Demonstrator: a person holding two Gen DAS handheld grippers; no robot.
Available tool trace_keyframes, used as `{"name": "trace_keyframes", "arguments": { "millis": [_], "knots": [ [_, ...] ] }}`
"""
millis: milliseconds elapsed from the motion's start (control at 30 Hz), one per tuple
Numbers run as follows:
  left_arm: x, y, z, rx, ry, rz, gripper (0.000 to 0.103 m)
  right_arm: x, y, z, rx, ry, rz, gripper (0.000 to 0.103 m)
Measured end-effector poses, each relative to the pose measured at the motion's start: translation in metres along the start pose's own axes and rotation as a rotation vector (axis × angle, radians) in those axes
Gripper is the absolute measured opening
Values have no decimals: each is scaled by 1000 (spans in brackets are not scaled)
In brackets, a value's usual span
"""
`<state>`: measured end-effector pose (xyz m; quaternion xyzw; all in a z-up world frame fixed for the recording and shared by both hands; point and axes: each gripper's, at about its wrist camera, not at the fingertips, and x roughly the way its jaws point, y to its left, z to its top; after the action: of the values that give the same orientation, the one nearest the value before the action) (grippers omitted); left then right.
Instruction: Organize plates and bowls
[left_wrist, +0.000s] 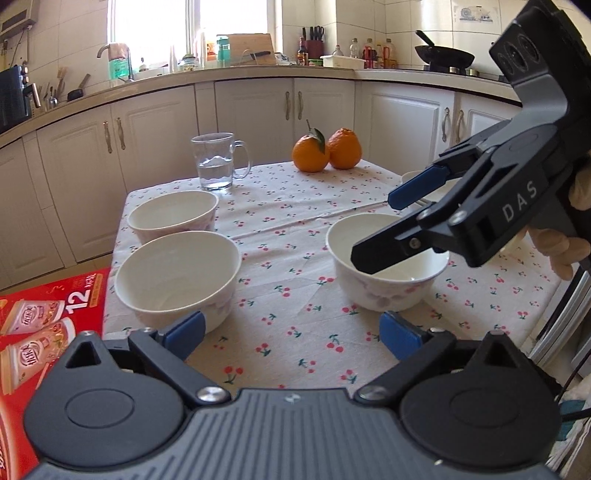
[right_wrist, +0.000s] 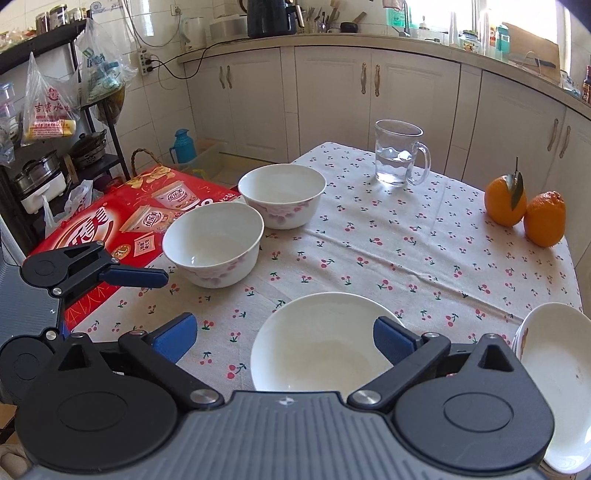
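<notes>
Left wrist view: both the left gripper (left_wrist: 291, 328) and right gripper (right_wrist: 284, 332) are spread wide, holding nothing. 3 bowls sit on the cherry cloth (right_wrist: 388, 258), a plate (right_wrist: 554, 369) at its right edge. A careless swing could knock that overhanging plate off.

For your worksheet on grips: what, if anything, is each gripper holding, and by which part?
Nothing is held. The left gripper has its jaws wide open over the tablecloth; the right gripper has open jaws above a bowl, not touching it.
</notes>
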<state>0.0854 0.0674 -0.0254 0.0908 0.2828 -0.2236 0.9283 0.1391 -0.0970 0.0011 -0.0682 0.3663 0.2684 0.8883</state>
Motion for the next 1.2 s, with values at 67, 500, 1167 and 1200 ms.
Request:
{"name": "trace_keyframes", "arguments": {
  "millis": [67,500,1167,1200],
  "knots": [
    [-1,9,-3,-9,0,27,100,4,5,3,-13,7,7,103],
    [15,53,-4,-58,-6,132,100,49,27,38,-88,57,99,103],
    [39,67,0,-68,-11,135,99,117,26,84,-95,134,188,100],
    [39,67,-1,-72,-11,131,99,119,25,85,-94,137,190,100]
  ]
}}
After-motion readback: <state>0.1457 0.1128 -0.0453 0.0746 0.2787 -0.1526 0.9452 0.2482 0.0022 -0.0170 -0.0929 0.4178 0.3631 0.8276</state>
